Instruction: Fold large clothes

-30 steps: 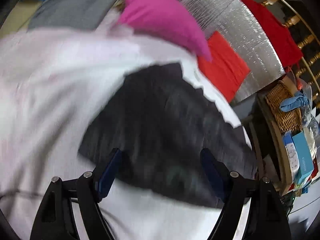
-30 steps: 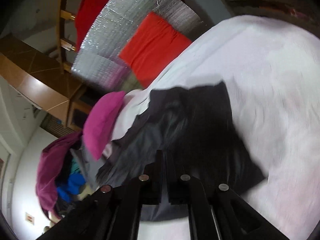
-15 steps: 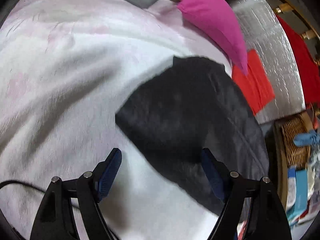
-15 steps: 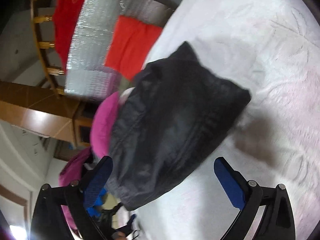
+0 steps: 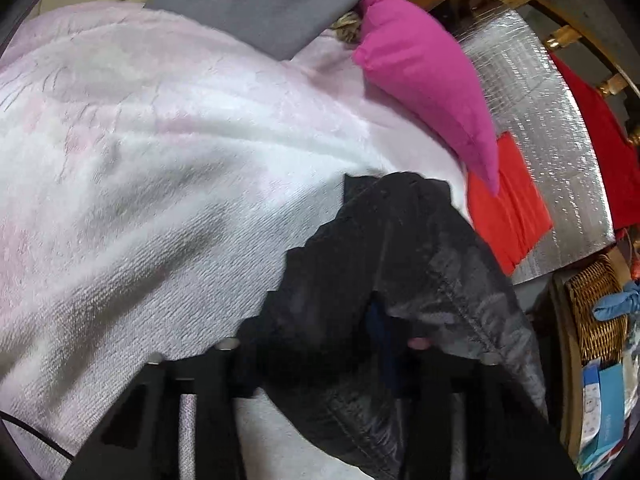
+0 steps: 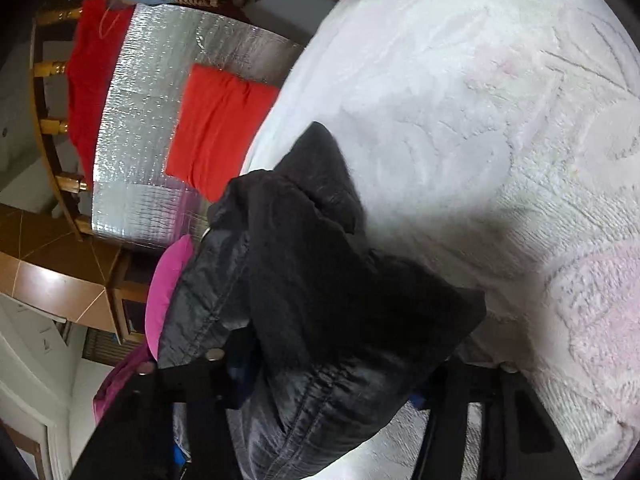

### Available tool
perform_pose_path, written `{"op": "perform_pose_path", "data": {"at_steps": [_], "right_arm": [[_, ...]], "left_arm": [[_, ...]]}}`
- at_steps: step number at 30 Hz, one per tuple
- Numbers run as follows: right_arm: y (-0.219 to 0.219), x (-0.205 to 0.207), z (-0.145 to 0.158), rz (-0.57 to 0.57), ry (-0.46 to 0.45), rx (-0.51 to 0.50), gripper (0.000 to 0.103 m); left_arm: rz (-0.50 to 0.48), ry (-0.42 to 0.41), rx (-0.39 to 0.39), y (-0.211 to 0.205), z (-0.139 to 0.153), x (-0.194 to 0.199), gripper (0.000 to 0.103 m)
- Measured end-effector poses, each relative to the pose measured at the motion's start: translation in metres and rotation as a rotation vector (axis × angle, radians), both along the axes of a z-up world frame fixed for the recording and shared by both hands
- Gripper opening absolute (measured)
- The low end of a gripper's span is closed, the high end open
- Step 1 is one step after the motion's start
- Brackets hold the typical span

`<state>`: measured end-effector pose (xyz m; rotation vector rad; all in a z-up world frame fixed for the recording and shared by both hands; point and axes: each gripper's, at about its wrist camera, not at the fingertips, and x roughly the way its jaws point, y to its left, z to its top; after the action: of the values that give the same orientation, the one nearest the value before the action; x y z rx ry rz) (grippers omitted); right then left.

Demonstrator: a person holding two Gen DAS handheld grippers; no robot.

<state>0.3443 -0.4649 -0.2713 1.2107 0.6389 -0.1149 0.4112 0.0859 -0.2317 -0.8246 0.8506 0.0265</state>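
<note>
A folded black jacket (image 5: 400, 280) of quilted, shiny cloth lies on a white and pale pink fleece blanket (image 5: 160, 160). In the left wrist view my left gripper (image 5: 320, 344) has its fingers drawn close together with jacket cloth bunched between them. In the right wrist view the jacket (image 6: 312, 300) fills the space between the fingers of my right gripper (image 6: 332, 368); the fingers stand wide apart on either side of the bundle, their tips mostly hidden by cloth.
A magenta cushion (image 5: 432, 80) and a grey garment (image 5: 256, 0) lie at the blanket's far side. A red cloth (image 5: 504, 208) lies on a silver foil mat (image 5: 552, 120). A wicker basket (image 5: 596, 312) stands at the right. Wooden rails (image 6: 52, 68) border the mat.
My left gripper has closed from wide open onto the jacket's edge. My right gripper opened half a second ago and has since moved in around the bundle.
</note>
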Motion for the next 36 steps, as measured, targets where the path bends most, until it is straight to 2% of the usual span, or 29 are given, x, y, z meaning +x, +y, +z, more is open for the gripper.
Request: {"op": "perform_pose_path", "data": {"at_steps": [3, 5, 11, 17, 23, 25, 27, 29, 31, 32, 33, 36], "right_arm": [[0.007, -0.001, 0.014, 0.01, -0.012, -0.083, 0.04], [0.012, -0.003, 0.025, 0.02, -0.012, -0.143, 0.037], [0.024, -0.024, 0.048, 0.056, -0.004, -0.249, 0.035], [0.022, -0.068, 0.049, 0.11, 0.026, -0.233, 0.035], [0.025, -0.121, 0.042, 0.14, 0.035, -0.212, 0.035], [0.026, -0.135, 0.04, 0.154, 0.046, -0.215, 0.036], [0.029, -0.14, 0.041, 0.183, 0.063, -0.234, 0.039], [0.031, -0.143, 0.043, 0.209, 0.082, -0.23, 0.041], [0.034, -0.146, 0.048, 0.239, 0.121, -0.228, 0.053], [0.036, -0.15, 0.052, 0.267, 0.14, -0.24, 0.061], [0.037, -0.153, 0.057, 0.297, 0.148, -0.253, 0.063], [0.046, -0.159, 0.081, 0.418, 0.156, -0.346, 0.063]], "left_arm": [[-0.01, -0.019, 0.016, 0.001, 0.006, -0.004, 0.023], [-0.011, -0.028, 0.013, 0.001, 0.009, -0.011, 0.02], [-0.013, -0.018, -0.036, 0.011, 0.011, -0.039, 0.019], [-0.048, -0.002, -0.071, 0.024, 0.012, -0.083, 0.019], [-0.092, -0.007, -0.036, 0.028, 0.011, -0.143, 0.019], [-0.108, 0.004, -0.01, 0.028, 0.009, -0.155, 0.021], [-0.115, 0.049, 0.04, 0.03, 0.008, -0.159, 0.031], [-0.096, 0.058, 0.043, 0.036, 0.013, -0.164, 0.037], [-0.081, 0.053, 0.055, 0.042, 0.024, -0.172, 0.045], [-0.062, 0.044, 0.078, 0.043, 0.032, -0.177, 0.047], [-0.04, 0.021, 0.106, 0.044, 0.043, -0.182, 0.048], [-0.024, -0.08, 0.209, 0.038, 0.079, -0.188, 0.057]]}}
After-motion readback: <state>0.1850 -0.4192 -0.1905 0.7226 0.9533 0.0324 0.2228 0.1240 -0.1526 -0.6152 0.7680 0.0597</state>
